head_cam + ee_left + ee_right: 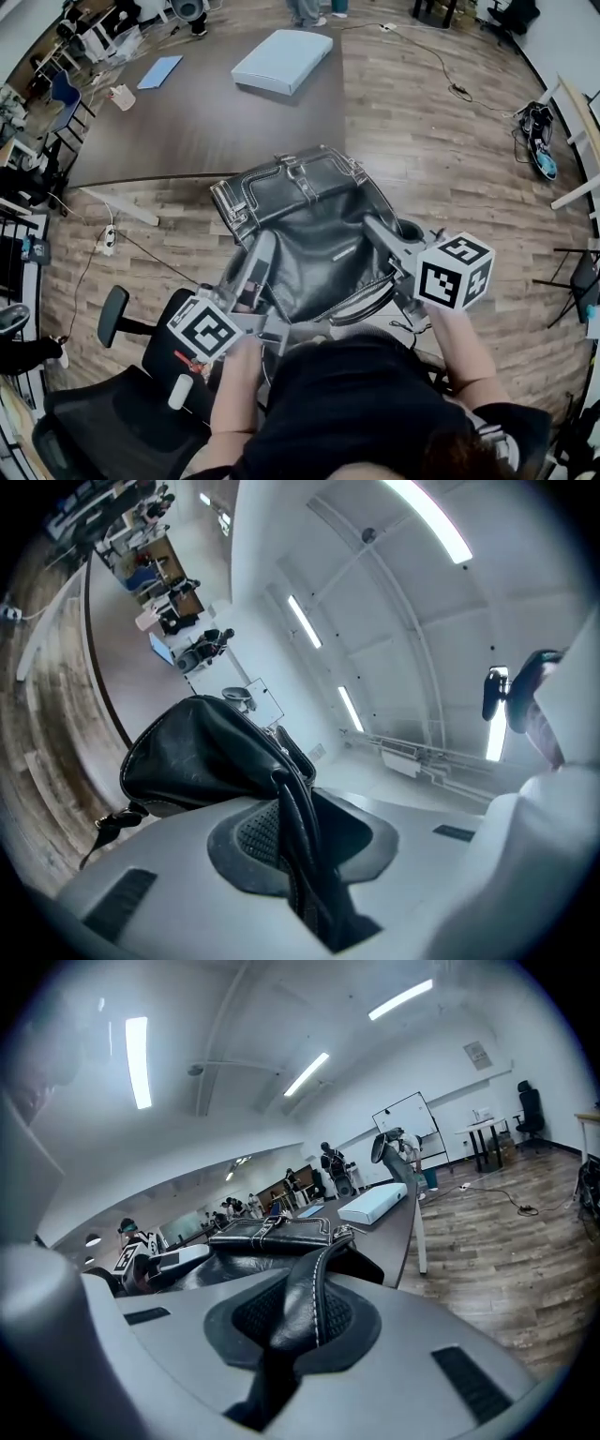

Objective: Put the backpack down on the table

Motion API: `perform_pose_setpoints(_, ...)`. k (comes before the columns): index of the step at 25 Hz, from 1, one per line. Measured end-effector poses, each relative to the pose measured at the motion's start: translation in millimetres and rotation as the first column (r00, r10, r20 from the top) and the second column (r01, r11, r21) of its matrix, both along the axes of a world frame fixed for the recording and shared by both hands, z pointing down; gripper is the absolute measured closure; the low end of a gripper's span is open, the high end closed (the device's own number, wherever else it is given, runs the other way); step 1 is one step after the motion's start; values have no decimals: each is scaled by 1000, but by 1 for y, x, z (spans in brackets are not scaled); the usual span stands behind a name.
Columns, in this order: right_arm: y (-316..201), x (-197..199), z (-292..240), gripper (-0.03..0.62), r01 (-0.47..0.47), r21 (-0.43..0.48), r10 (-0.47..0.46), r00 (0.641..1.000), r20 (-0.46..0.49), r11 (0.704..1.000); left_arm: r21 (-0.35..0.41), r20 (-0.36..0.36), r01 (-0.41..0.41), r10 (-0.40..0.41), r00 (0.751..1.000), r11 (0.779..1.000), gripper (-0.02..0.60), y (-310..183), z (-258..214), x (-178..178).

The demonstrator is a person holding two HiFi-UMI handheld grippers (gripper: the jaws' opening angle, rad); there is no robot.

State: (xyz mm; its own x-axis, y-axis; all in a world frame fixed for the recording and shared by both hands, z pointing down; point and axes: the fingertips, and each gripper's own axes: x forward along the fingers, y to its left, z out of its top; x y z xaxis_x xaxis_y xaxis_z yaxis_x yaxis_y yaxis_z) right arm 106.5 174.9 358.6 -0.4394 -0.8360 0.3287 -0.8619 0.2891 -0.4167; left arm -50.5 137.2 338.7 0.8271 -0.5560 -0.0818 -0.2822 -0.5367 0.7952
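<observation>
The left hand-held gripper (pixel 260 255) and right hand-held gripper (pixel 379 234) each clamp a strap (pixel 314 1316) of the backpack (pixel 309 234) at mid-frame, by the bench (pixel 206 122) edge. Carry it level over the bench, both sides together, then lower.

Black leather backpack (pixel 309 244) (white stitching) hangs by straps near table (pixel 206 112).

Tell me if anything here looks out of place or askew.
Nothing is spilled or damaged. The backpack hangs in the air by its straps, which the left gripper and right gripper clamp. It is not yet on the table. A loose cable trails across the floor.
</observation>
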Motion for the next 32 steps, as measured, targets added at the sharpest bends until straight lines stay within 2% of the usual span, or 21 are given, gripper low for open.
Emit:
perform_pose_setpoints(6,-49,18,-18,556,68,46,-67,998,-17,997,57,82,99,-103,991,993,502,-36,-13,15)
perform_pose_setpoints(14,-101,41,-23,556,135,86,-134,991,-13,987,140,205,193,-219,954,971,509,-73,-17,38)
perform_pose_setpoints(22,-136,57,-20,556,193,95,-195,981,11,977,138,219,252,-278,935,958,514,-98,-16,54)
perform_pose_setpoints(27,-150,49,-21,556,222,105,-223,975,4,969,149,227,291,-319,920,945,515,-106,-15,45)
perform_pose_setpoints(32,-171,36,-18,556,231,97,-232,973,0,968,139,204,309,-332,921,941,515,-126,-12,31)
